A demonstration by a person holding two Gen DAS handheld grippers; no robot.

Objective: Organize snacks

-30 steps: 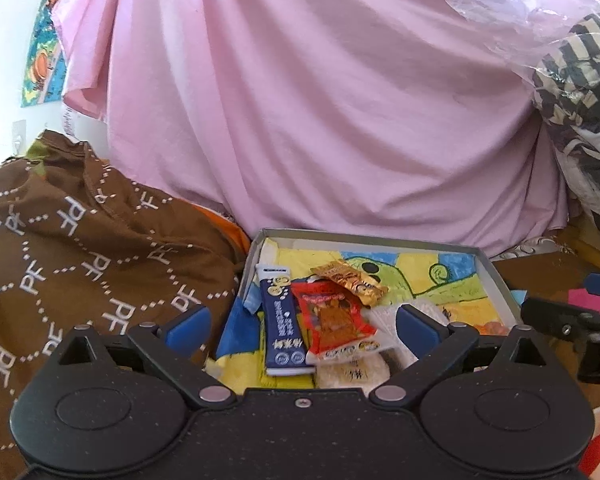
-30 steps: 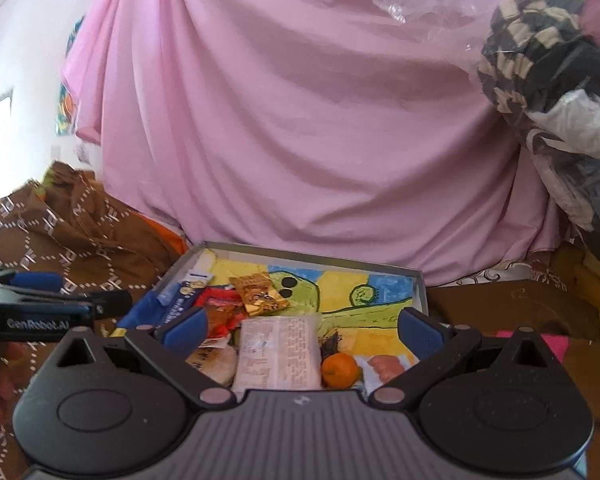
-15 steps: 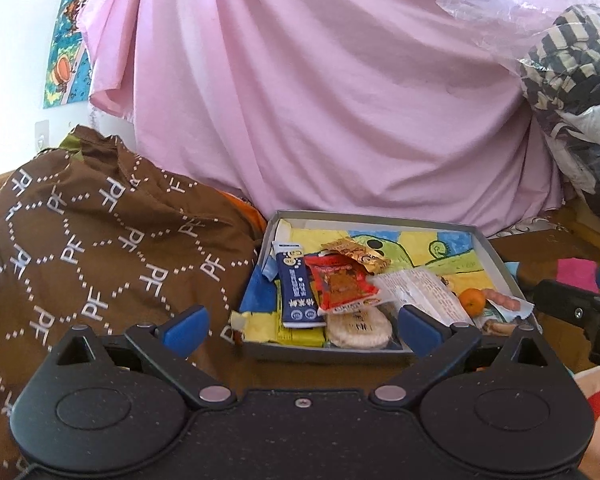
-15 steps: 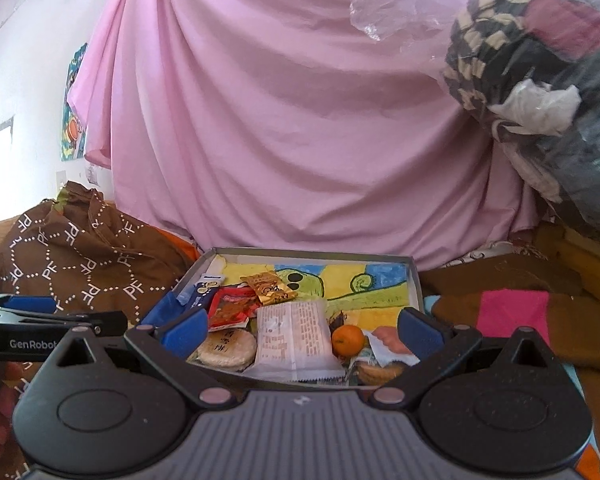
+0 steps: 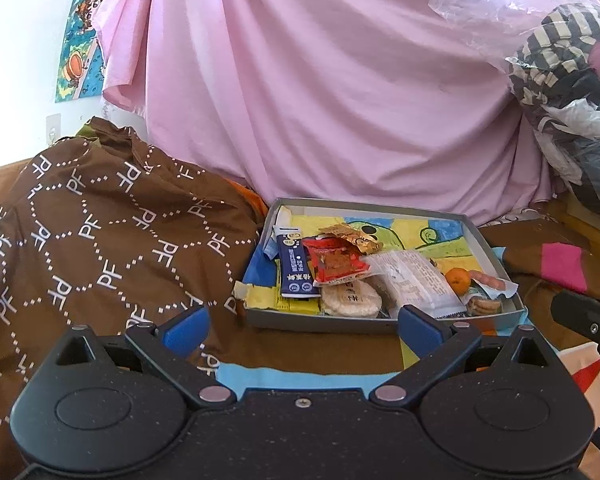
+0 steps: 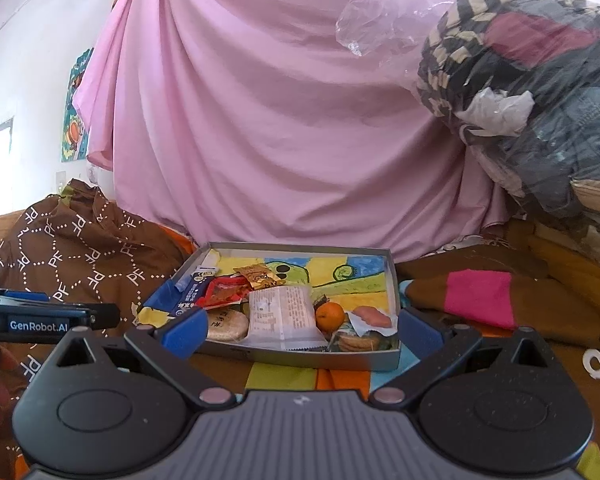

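Both the left hand-held gripper (image 5: pixel 300 322) and the right hand-held gripper (image 6: pixel 299 326) hang spread wide and empty, just in front of the box (image 5: pixel 380 322) on the bed (image 5: pixel 300 364). The snacks lie piled inside the box at its near end: blue bar (image 5: pixel 296 268), red packet (image 5: pixel 334 264), round rice cake (image 5: pixel 350 300), white wrapper (image 5: pixel 416 284), small orange (image 5: pixel 458 280). Overlapping wrappers could drag a neighbour out, and the orange could roll. The box's far half is bare. Left of the box the brown blanket (image 5: pixel 100 240) crowds its wall; beyond it hangs pink cloth (image 5: pixel 320 100).
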